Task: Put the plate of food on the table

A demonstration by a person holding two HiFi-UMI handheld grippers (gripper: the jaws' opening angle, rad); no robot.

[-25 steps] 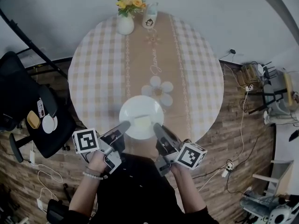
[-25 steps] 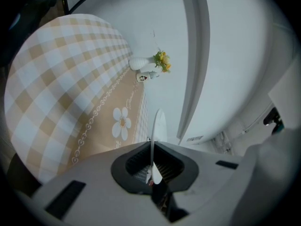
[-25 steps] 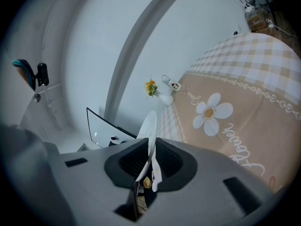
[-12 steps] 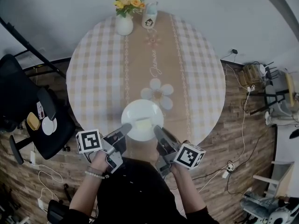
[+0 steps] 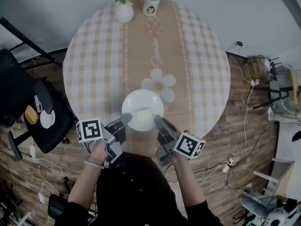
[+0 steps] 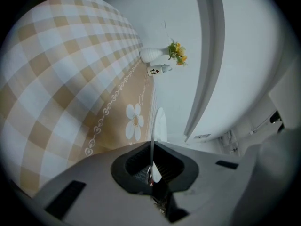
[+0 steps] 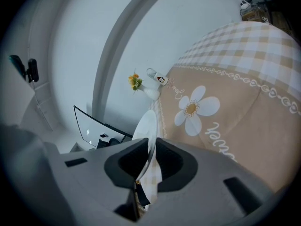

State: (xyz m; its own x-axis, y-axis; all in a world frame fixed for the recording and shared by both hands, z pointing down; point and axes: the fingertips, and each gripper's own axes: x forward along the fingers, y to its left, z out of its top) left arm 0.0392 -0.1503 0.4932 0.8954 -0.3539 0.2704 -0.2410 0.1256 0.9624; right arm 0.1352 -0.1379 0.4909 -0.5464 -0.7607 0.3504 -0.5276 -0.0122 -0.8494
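Shifted slightly up the frame with the checked tabletop (image 5: 94, 69), gripping the plate of food (image 5: 141, 100) at lower centre, left tongs (image 5: 126, 119) and right tongs (image 5: 158, 121) clamped on its rim.

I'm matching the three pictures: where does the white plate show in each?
Head view: plate, seen from above, near centre.
Left gripper view: plate edge-on, lower centre.
Right gripper view: plate edge-on, lower centre.
Shared landmark: flower vase.
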